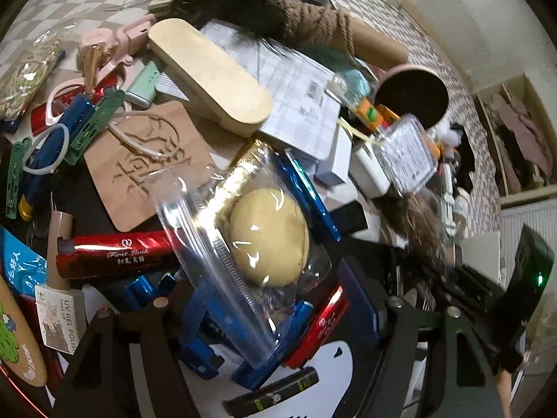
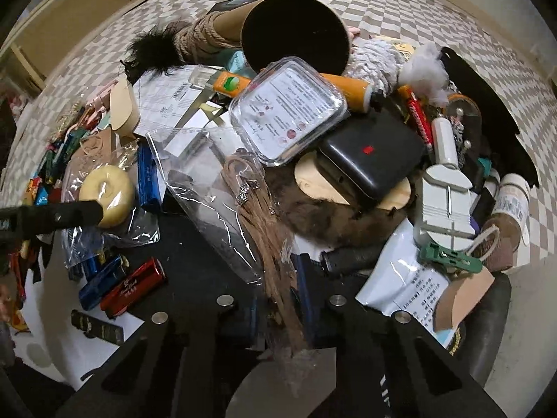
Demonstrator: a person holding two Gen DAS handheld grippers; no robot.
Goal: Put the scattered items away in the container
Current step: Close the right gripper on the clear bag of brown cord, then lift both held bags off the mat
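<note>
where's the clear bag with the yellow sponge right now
The clear sponge bag sits pinched in the left gripper, above a red tube; the right wrist view shows it far left.

The left gripper point(image 1: 278, 334) was built of matte black plastic, its two fingers point(image 1: 153, 355) broad and angular with triangular cut-outs, each side carrying round silver screw heads. To its right a black housing showed a small green light. The right gripper point(image 2: 282, 317) had the same black angular frame, triangular recesses and four round silver fasteners, two on each side, with a pale grey rounded part between its arms near the bottom edge of the view.
</note>
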